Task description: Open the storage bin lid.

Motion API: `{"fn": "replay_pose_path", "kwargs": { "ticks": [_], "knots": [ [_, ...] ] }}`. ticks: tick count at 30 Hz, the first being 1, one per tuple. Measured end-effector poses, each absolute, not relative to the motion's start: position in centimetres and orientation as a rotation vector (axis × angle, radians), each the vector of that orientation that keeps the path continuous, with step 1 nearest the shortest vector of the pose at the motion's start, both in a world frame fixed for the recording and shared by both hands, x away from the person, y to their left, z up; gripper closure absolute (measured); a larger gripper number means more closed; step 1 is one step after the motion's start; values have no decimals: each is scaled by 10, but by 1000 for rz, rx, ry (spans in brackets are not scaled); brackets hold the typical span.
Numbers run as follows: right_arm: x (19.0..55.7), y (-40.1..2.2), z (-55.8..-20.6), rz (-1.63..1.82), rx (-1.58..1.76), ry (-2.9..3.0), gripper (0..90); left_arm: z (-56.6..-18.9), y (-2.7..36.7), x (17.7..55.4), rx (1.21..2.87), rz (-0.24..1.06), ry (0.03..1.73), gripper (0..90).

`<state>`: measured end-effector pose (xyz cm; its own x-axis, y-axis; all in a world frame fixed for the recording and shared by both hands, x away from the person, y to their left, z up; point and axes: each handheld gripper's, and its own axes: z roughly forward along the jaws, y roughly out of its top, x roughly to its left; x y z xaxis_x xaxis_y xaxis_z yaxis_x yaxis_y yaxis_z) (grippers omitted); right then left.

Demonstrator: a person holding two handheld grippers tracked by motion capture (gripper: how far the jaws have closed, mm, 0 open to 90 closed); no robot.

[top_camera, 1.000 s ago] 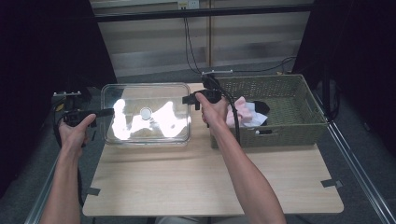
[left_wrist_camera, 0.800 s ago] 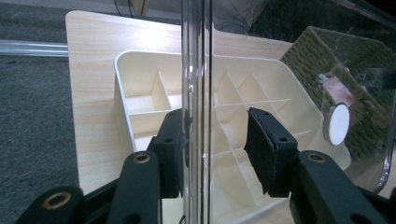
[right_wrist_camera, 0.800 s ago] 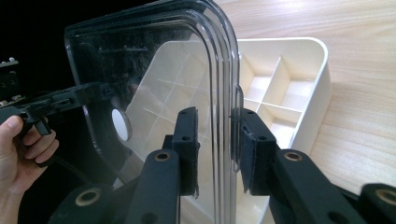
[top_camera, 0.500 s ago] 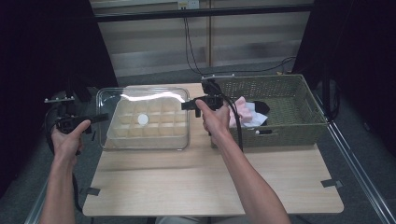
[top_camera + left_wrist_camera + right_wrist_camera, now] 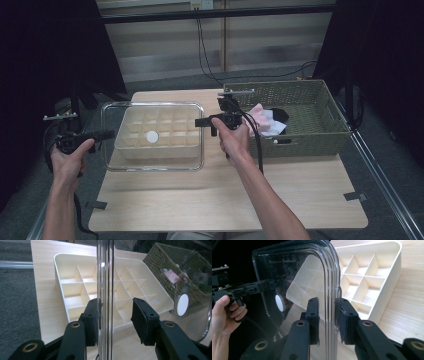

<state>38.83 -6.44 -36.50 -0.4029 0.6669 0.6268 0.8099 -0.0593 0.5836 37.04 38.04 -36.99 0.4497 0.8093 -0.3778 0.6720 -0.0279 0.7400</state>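
1. While both hands hold it from opposite ends, the clear lid (image 5: 153, 136) hangs level over the cream tray (image 5: 159, 150), left of the frame's centre in the high view; it is a glossy, see-through plastic sheet with rounded corners, a stepped rim and a white round knob (image 5: 151, 136) at its middle.
2. Its long axis runs left to right across the picture, from one gripper to the other.
3. The left gripper (image 5: 115, 317) has the lid's rim standing edge-on between its black jaws; the left pad lies against the plastic, while the right pad (image 5: 141, 320) stands a little off it, so I cannot tell whether it truly clamps.
4. The right gripper (image 5: 327, 320) is clamped on the lid's other edge, both matte black pads (image 5: 313, 315) against the ridged rim.
5. The tray beneath is matte, cream-coloured plastic, split by thin walls into a grid of square compartments, resting on the pale wood-grain table (image 5: 280, 200).
6. At the right of the high view sits a woven olive basket (image 5: 320, 135), rectangular, holding pink and black cloth (image 5: 262, 119).
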Motion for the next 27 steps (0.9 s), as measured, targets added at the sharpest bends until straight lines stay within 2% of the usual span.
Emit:
{"fn": "replay_pose_path", "kwargs": {
  "ticks": [27],
  "knots": [
    [349, -64, -378, -1449, -1597, -2059, 733, -381, 382, 333, 1795, 171, 1293, 583]
  ]
}}
